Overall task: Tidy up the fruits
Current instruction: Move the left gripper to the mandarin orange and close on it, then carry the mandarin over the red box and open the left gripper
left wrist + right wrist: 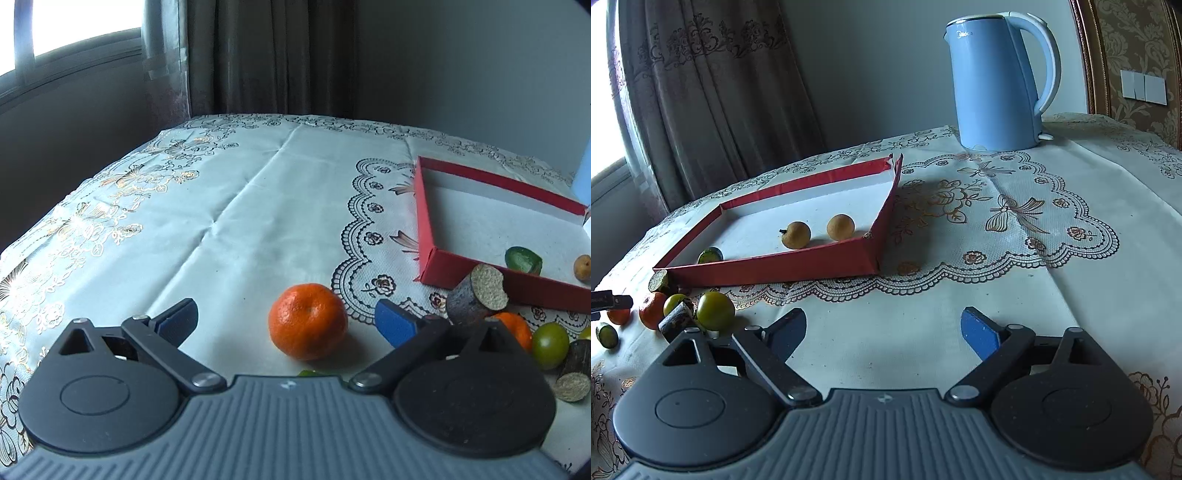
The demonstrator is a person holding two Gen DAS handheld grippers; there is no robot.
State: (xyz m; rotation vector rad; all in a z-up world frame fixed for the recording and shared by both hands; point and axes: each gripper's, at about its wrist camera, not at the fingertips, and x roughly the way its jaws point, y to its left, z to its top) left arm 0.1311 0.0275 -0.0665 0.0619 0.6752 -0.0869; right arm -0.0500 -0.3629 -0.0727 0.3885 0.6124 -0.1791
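The step in hand looks like the approach for another pickup: the left gripper [284, 325] hangs low over the tabletop [236, 221] with its fingers [391, 325] spread wide, and a mandarin [307, 320] sits on the cloth between them, nearer the right-hand pad, with neither pad touching it. Nothing is held on either side; the right gripper [884, 332] also has its fingers apart over bare cloth, a little in front of the red tray [775, 267]. The tray already holds two brown round fruits [796, 235] near its front wall and a green piece [710, 255] in the front left corner, so the sorting seems partly done. Still outside, clustered just beside the tray's front left corner, are a second mandarin [515, 326], a green round fruit [715, 311] and dark cane-like cut segments [476, 299], one of them leaning against the tray wall. A blue kettle [993, 81] stands well behind the tray and is out of the way. The next move, as I judge it, calls for centring the left fingers on the mandarin, closing gently enough not to squash the soft skin or let it roll, then lifting it over the low red wall into the free space in the tray
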